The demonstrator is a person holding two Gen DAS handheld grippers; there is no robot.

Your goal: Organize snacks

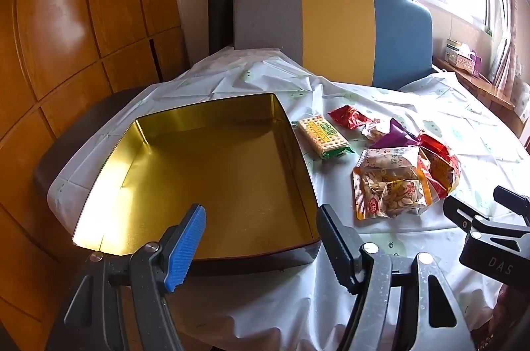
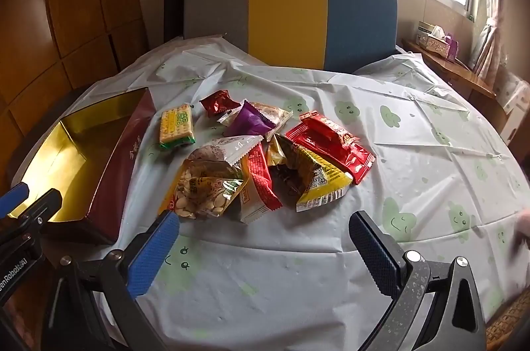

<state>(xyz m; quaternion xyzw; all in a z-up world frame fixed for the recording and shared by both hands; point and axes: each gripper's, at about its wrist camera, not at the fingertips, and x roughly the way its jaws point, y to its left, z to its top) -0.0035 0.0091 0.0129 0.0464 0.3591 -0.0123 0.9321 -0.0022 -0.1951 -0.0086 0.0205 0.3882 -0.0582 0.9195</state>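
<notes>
An open tin box [image 1: 212, 172] with a gold inside and dark red outer wall [image 2: 116, 172] sits at the table's left; nothing lies in it. To its right lies a pile of snack packets: a cracker pack [image 1: 323, 132] [image 2: 176, 125], a clear nut bag [image 1: 391, 188] [image 2: 208, 185], a purple packet [image 2: 250, 121], red packets [image 2: 331, 142] and a yellow packet [image 2: 311, 182]. My left gripper [image 1: 261, 235] is open and empty over the box's near edge. My right gripper [image 2: 265, 235] is open and empty, just short of the pile; it also shows in the left wrist view [image 1: 490, 228].
A white tablecloth with green prints [image 2: 397, 185] covers the round table. A grey, yellow and blue chair [image 2: 291, 16] stands at the far side. Wooden cabinets [image 1: 66, 36] are on the left, a window and a side shelf [image 2: 447, 59] on the right.
</notes>
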